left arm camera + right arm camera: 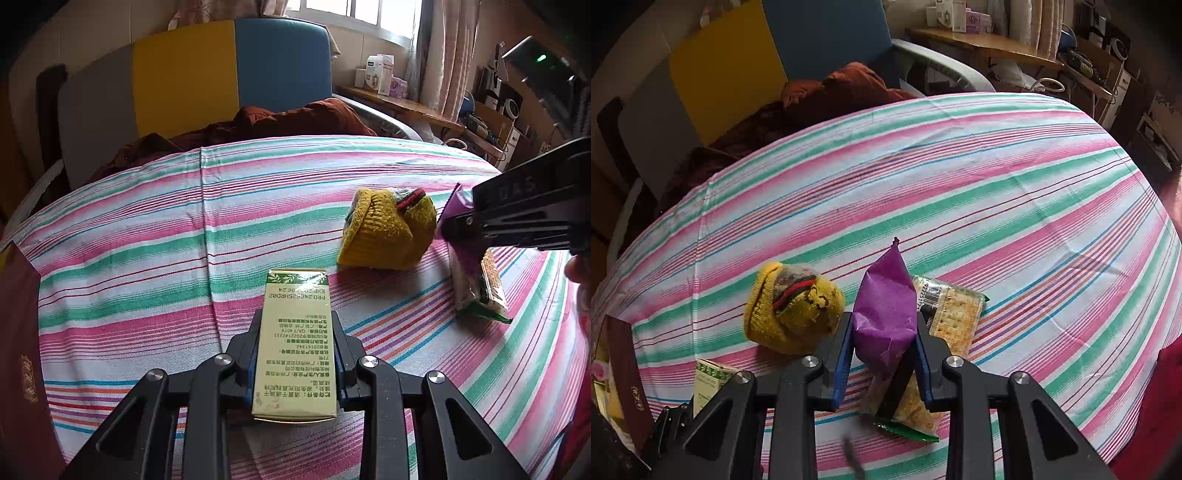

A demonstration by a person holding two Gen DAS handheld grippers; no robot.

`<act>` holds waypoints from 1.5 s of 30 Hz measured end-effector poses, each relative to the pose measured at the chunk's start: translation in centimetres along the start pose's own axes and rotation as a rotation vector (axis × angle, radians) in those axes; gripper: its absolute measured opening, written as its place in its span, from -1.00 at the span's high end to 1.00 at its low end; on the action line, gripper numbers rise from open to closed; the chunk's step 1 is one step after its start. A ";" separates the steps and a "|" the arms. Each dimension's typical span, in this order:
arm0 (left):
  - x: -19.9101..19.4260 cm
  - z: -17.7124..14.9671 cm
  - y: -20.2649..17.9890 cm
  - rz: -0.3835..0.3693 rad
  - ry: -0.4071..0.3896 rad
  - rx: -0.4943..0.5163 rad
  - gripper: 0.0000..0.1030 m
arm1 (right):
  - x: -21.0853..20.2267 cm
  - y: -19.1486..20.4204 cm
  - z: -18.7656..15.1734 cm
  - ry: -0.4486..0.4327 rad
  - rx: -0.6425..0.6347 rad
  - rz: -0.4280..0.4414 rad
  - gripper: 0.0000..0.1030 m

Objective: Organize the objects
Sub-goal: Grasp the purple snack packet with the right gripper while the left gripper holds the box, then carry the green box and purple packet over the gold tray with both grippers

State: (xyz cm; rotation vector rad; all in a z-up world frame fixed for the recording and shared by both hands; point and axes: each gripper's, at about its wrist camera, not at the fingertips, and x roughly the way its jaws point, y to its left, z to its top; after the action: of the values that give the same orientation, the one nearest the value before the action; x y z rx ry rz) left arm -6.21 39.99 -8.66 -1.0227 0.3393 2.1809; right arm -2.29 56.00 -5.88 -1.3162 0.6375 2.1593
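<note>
While left gripper (295, 354) clamps box (295, 343) | right gripper (884, 347) pinches purple packet (884, 314) | striped cloth (997, 192) beyond bare

My right gripper (884, 332) pinches the purple packet (884, 314) above the cracker pack (955, 317), beside the yellow knit hat (792, 314).

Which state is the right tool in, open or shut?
Shut: the right tool has its blue pads pressed on the purple packet, creasing it.

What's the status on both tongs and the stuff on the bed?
Left tongs shut on box. Right tongs shut on purple packet. Cracker pack underneath, yellow hat alongside.
</note>
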 end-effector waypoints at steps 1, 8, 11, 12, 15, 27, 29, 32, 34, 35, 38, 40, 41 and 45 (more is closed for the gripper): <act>0.0 0.0 0.0 0.000 0.000 0.000 0.41 | -0.1 0.0 0.1 -0.007 0.000 0.005 0.44; 0.0 0.0 0.0 0.004 0.000 0.004 0.41 | -0.9 0.0 0.3 -0.045 0.001 0.043 0.44; -0.1 0.0 0.0 0.007 0.000 0.007 0.40 | -1.6 0.9 0.1 -0.073 -0.037 0.057 0.44; -0.1 -0.1 0.0 0.008 0.000 0.008 0.41 | -1.7 1.3 0.1 -0.082 -0.054 0.064 0.44; -0.1 0.0 0.0 0.012 -0.001 0.012 0.41 | -1.8 2.3 -0.1 -0.089 -0.106 0.061 0.44; -0.3 -0.1 -0.3 0.026 -0.003 0.024 0.42 | -3.7 2.7 -0.3 -0.170 -0.129 0.166 0.44; -0.3 -0.1 -0.4 0.032 -0.002 0.028 0.42 | -4.7 2.8 -0.4 -0.213 -0.135 0.196 0.44; -0.6 -0.2 -0.4 0.035 -0.002 0.028 0.42 | -5.5 3.1 -0.4 -0.246 -0.157 0.250 0.44; -0.8 -0.4 -0.3 0.037 -0.002 0.027 0.42 | -5.4 4.0 -0.7 -0.225 -0.200 0.279 0.44; -1.0 -0.6 -0.3 0.038 -0.002 0.027 0.42 | -5.1 4.6 -0.9 -0.212 -0.232 0.267 0.44; -1.7 -1.2 -0.2 0.041 -0.002 0.022 0.42 | -3.9 6.4 -1.6 -0.149 -0.322 0.245 0.44; -2.4 -1.8 -0.1 0.037 -0.003 0.017 0.43 | -3.4 7.5 -2.2 -0.113 -0.382 0.259 0.44; -2.5 -2.0 -0.1 0.036 -0.003 0.018 0.42 | -3.0 8.1 -2.6 -0.089 -0.415 0.268 0.44; -3.7 -3.1 0.1 0.021 -0.005 0.012 0.43 | -0.9 10.0 -4.2 0.009 -0.525 0.208 0.44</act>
State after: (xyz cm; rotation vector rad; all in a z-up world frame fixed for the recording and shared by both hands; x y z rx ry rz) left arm -2.87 36.57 -7.92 -1.0109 0.3612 2.1975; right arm -5.68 45.68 -5.58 -1.5739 0.2161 2.6069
